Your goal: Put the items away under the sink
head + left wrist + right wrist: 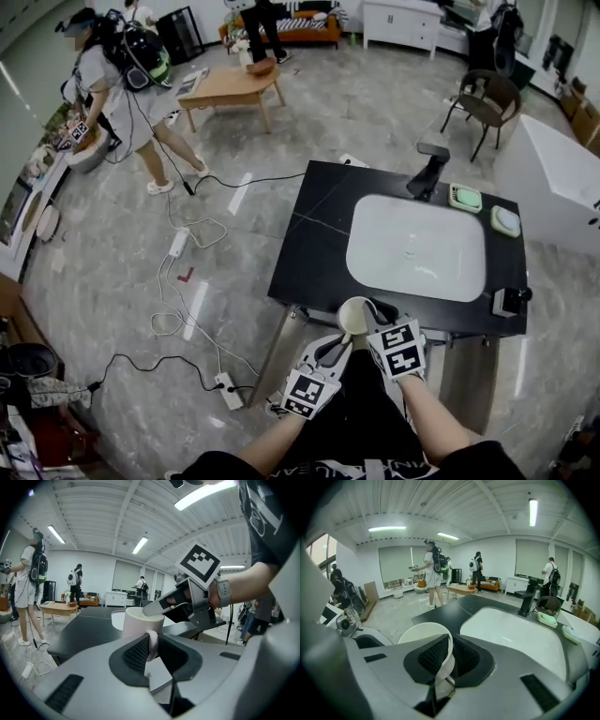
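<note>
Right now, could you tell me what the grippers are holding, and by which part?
Both hold one white mug: the left gripper grips its handle, the right gripper its rim.

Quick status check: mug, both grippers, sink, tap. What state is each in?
mug: upright, off the counter, held by both grippers, looks empty.
left gripper: shut on the mug's handle.
right gripper: shut on the mug's wall, at the rim.
sink: nothing in the basin.
tap: no water running.

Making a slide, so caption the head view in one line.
Left gripper and right gripper both grip a white mug at the black counter's near edge.
</note>
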A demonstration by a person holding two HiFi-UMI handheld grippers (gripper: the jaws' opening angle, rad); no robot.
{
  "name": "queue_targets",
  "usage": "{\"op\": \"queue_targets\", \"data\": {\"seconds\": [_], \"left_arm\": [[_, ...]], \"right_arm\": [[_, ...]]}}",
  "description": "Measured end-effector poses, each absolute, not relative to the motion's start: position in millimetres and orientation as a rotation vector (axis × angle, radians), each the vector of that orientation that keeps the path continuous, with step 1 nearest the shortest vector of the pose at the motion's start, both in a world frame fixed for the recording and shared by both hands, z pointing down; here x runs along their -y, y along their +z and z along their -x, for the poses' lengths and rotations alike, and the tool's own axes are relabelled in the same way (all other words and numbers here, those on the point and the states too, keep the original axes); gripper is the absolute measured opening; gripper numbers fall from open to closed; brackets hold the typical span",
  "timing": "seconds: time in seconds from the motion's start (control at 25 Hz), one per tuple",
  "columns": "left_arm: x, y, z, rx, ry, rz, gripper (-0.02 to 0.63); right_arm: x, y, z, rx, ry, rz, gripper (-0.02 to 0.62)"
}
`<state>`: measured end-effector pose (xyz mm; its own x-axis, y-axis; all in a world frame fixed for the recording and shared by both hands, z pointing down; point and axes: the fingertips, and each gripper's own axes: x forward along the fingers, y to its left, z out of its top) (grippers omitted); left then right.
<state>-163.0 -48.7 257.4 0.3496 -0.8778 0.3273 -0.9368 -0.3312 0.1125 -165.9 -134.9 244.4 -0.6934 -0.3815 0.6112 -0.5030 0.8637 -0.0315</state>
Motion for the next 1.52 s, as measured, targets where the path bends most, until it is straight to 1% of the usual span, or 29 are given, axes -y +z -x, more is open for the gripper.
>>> {"op": "queue_targets", "data": {"seconds": [0.28, 0.64, 1.12, 1.52], "left_arm": [[24.8, 257.2, 125.2, 1.502, 0.326, -2.43, 0.06], [-5.9, 255.9, 70.3, 1.427, 0.356, -2.492, 0.06], [-74.9, 267.5, -45.9, 1.332, 0.351, -2.519, 0.06], [-122.5, 287.2, -104.6, 1.301, 0.376, -2.504, 0.06]], "right_arm": [[111.3, 242.7, 117.8, 2.414, 0.306, -0.794, 0.041], [79.5, 240.1, 56.3, 2.424, 0.362, -0.887, 0.041], [9.7, 251.6, -65.4, 2.372, 0.382, -0.973, 0.041], [-38.3, 270.6, -124.8, 2.359, 0.388, -0.982, 0.041]]}}
